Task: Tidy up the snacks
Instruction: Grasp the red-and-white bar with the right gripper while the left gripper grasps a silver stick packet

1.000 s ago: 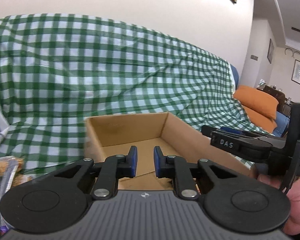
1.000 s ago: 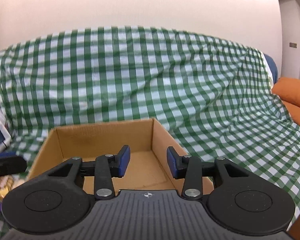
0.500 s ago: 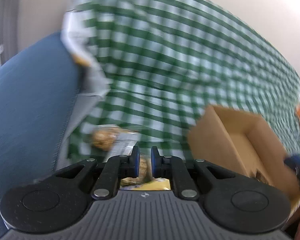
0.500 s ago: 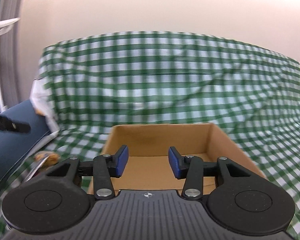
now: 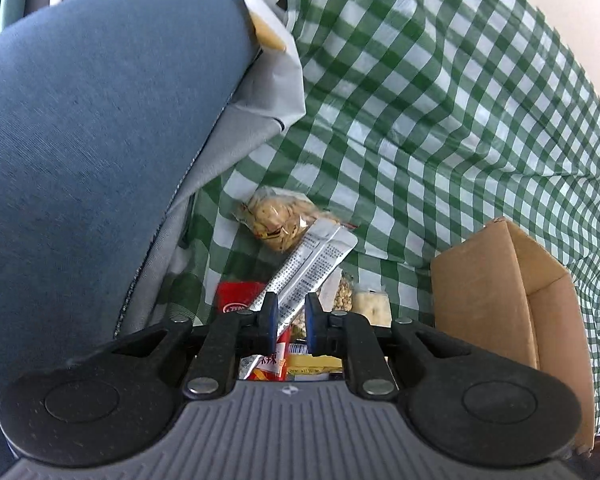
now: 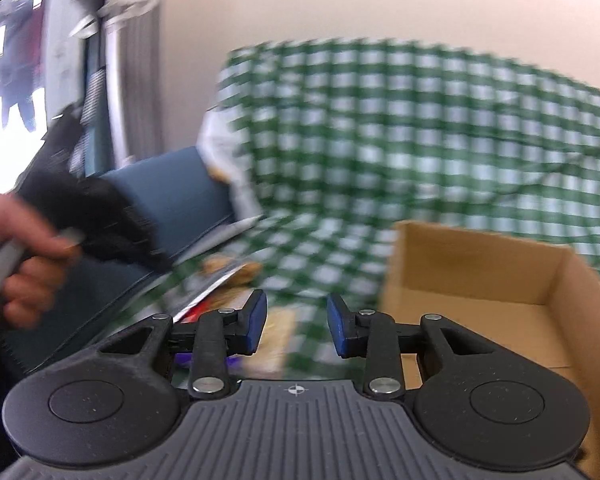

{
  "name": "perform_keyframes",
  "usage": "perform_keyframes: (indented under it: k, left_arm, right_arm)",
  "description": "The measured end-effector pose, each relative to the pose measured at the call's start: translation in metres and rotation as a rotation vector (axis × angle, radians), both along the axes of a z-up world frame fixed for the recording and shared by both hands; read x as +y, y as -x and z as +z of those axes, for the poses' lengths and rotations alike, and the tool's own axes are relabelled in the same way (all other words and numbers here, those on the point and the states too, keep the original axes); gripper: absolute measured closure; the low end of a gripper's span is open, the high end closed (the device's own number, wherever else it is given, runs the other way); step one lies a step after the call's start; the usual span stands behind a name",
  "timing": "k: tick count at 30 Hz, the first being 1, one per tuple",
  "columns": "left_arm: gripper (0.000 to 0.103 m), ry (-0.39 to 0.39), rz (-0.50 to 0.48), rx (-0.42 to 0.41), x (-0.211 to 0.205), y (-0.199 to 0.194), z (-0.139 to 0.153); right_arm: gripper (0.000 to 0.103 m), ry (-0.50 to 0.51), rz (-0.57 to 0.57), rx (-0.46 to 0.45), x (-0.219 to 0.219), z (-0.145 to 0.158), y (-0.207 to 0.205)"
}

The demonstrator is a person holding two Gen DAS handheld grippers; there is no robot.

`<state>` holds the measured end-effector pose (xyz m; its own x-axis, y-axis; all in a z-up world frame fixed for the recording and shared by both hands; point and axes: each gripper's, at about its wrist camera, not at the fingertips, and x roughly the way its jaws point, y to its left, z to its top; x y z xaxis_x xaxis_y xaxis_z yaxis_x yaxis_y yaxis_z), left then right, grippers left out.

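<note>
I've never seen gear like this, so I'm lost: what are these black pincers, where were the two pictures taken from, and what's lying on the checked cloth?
Each black pincer is a hand-held gripper with a camera looking along its fingers; a person holds one in each hand. One picture looks from the left gripper, the other from the right gripper, which also catches the hand holding the left one. On the green checked cloth lie snack packets beside an open cardboard box. A silver packet reaches between the left gripper's nearly shut jaws, which just opened slightly; whether they pinch it is unclear. The right gripper's jaws have been closing, with nothing between them.
</note>
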<state>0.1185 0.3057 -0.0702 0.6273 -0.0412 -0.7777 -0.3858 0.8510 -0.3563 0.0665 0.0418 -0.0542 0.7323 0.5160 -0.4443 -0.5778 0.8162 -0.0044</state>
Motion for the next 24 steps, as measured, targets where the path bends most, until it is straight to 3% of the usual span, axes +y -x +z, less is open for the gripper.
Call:
perform_keyframes:
  k: [2,4,8,13,15,24]
  left_arm:
    - [0.079,0.007,0.010,0.011,0.001,-0.003,-0.003]
    - [0.060,0.016,0.023,0.018,0.001,-0.008,-0.006]
    - [0.047,0.012,0.009,0.065,-0.004,-0.020,-0.017]
    - [0.042,-0.065,-0.022,0.105,-0.014,-0.029,-0.025]
    - [0.042,-0.077,-0.022,0.107,-0.014,-0.031,-0.027]
    - [0.043,-0.108,-0.039,0.135,-0.014,-0.037,-0.036]
  right_arm:
    - [0.068,0.036,0.027,0.033,0.018,-0.011,-0.001]
    - [0.068,0.074,0.045,0.070,0.032,-0.024,-0.004]
    - [0.067,0.161,0.024,0.130,0.051,-0.046,-0.015]
    - [0.064,0.215,-0.027,0.225,0.055,-0.071,-0.034]
    - [0.056,0.233,-0.042,0.245,0.058,-0.080,-0.041]
    - [0.060,0.255,-0.040,0.315,0.059,-0.099,-0.048]
